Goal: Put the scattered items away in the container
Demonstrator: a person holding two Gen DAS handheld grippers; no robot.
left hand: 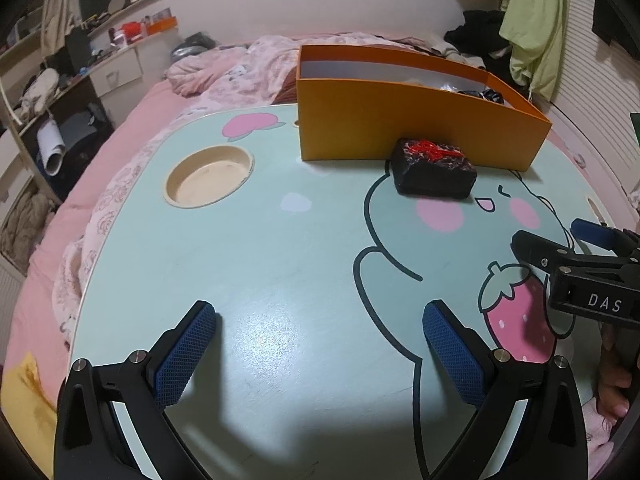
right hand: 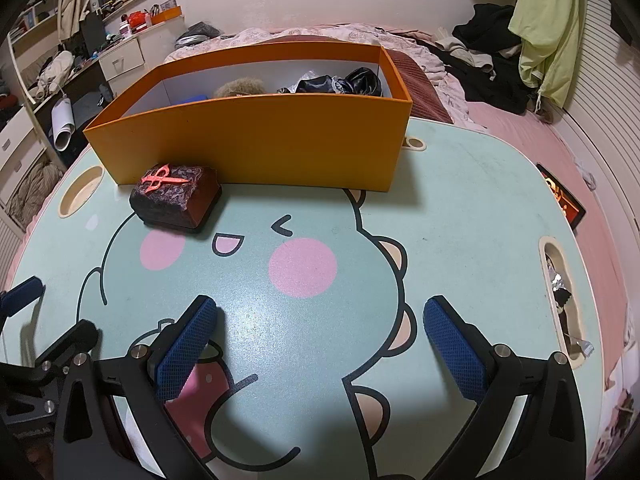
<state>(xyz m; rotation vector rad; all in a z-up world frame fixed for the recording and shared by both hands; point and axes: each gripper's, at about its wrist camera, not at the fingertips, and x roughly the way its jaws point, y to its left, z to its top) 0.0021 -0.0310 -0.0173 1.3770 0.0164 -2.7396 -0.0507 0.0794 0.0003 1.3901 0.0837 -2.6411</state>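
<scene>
1. The one item left out is the dark box with a red emblem on its lid. It sits on the bench, right against the near wall of the orange container, toward that wall's left end in the right wrist view.
2. The container already holds a furry thing, something blue and a dark shiny bundle, so the task looks nearly finished.
3. Both tools are empty. The left gripper and the right gripper hover low over the bench, well short of the box, jaws spread wide.
4. The box lies about as near either gripper; use one and keep the other clear.
5. Close on the box's two side faces, not front to back, since its back is against the container wall.
6. Lift above the container's rim before crossing, or the wall may get shoved.
7. Release over the bare stretch of the container's floor.
</scene>
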